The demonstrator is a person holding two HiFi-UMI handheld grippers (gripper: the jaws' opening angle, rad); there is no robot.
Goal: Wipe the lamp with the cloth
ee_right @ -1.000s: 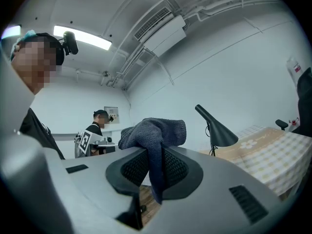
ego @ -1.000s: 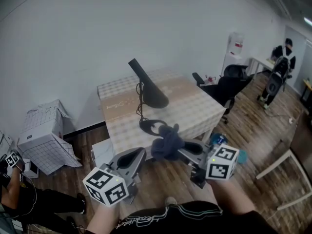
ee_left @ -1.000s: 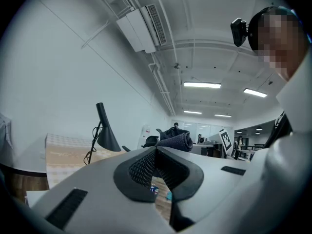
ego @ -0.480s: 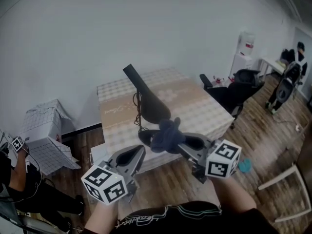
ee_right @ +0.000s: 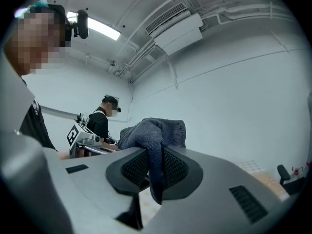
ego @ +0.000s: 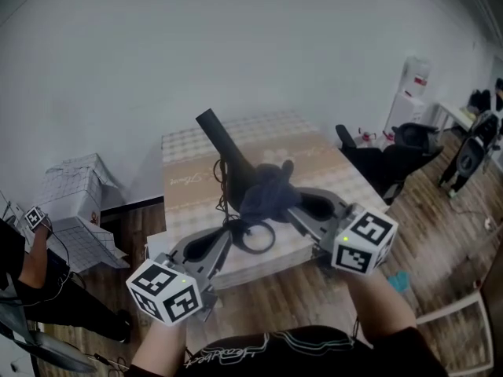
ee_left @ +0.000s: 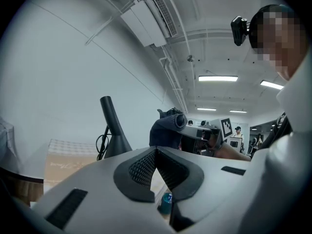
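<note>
Lamp [ego: 233, 162]: black, standing on the bench [ego: 330, 175], which carries a checked cover. Its narrow end points up and to the left, widening into the dark body lower down. A cable [ego: 222, 177] hangs in loops beside the body. A dark ring [ego: 256, 239] lies at the lamp's foot, near the bench's front edge.

Cloth [ego: 266, 196]: dark blue, bunched, held up in the air in front of the lamp body.
- Head view: cloth overlaps the lamp body.
- Left gripper view: a strip of wall shows between lamp [ee_left: 111, 130] and cloth [ee_left: 165, 130].
- Contact between cloth and lamp: cannot tell.

Right gripper [ego: 279, 203]: fingers clamped on the cloth. In the right gripper view a fold of cloth [ee_right: 153, 133] runs down between the two pads, with the rest piled on top of the tips.

Left gripper [ego: 224, 240]: fingers closed tip to tip, nothing between them (left gripper view, [ee_left: 156, 152]). It is held low and left of the cloth, its tips close to the dark ring, pointing towards the lamp.

Surroundings:
- White boxes [ego: 75, 203] on the floor left of the bench.
- Black office chair [ego: 393, 159] to the bench's right.
- Water dispenser [ego: 413, 85] against the far wall.
- A person [ego: 23, 261] at the left edge of the head view.
</note>
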